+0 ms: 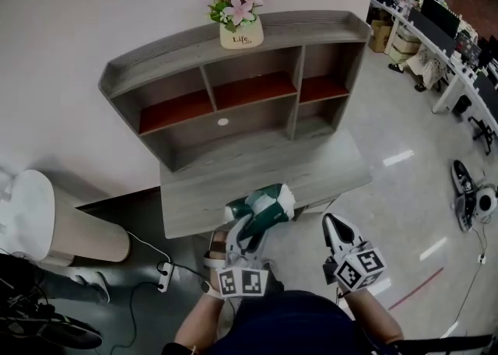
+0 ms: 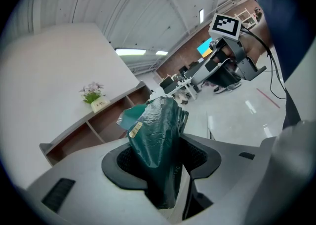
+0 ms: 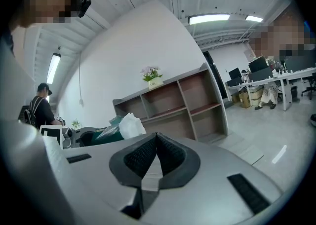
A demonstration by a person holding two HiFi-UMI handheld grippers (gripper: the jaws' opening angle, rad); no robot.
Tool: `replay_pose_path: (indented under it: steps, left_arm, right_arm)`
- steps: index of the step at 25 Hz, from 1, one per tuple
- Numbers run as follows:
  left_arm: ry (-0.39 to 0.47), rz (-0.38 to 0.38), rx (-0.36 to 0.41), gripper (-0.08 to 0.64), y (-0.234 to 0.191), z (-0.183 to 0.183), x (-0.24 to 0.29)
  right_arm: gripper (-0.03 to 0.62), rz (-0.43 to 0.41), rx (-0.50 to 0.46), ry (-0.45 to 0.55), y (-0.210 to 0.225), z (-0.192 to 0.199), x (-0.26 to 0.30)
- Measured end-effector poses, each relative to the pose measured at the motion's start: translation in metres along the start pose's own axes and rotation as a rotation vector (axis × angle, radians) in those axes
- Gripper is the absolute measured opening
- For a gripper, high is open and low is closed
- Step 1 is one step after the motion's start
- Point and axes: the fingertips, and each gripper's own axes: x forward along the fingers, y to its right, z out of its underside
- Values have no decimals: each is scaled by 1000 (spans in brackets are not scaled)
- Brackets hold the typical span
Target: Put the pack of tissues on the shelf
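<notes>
Holding tissue pack (image 1: 263,207) clamped in your L hand-held gripper (image 1: 243,230), over front edge of surface (image 1: 311,168), short of shelf (image 1: 249,90). R hand-held gripper (image 1: 336,229): jaws together, empty. Pickup done; left to do: reach fwd, set pack in shelf, release.

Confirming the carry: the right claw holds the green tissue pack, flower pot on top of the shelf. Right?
No, the left claw holds the green tissue pack, per the left gripper view; the right claw is shut, empty. The flower pot is on top of the shelf.
</notes>
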Motion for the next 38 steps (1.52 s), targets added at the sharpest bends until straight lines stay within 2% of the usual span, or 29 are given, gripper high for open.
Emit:
replay_pose_path:
  steps: [9, 20, 27, 38]
  left_arm:
    - [21, 32, -37, 210, -21, 25, 26]
    - [18, 35, -32, 210, -43, 45, 37]
    - [10, 59, -22, 210, -37, 45, 47]
    - [-20, 20, 4, 210, -46, 34, 69]
  right_arm:
    - [11, 38, -30, -55, -1, 1, 37]
    - [11, 36, -26, -53, -9, -1, 69]
    - [11, 51, 15, -67, 4, 11, 73]
    - [11, 5, 28, -46, 27, -1, 92]
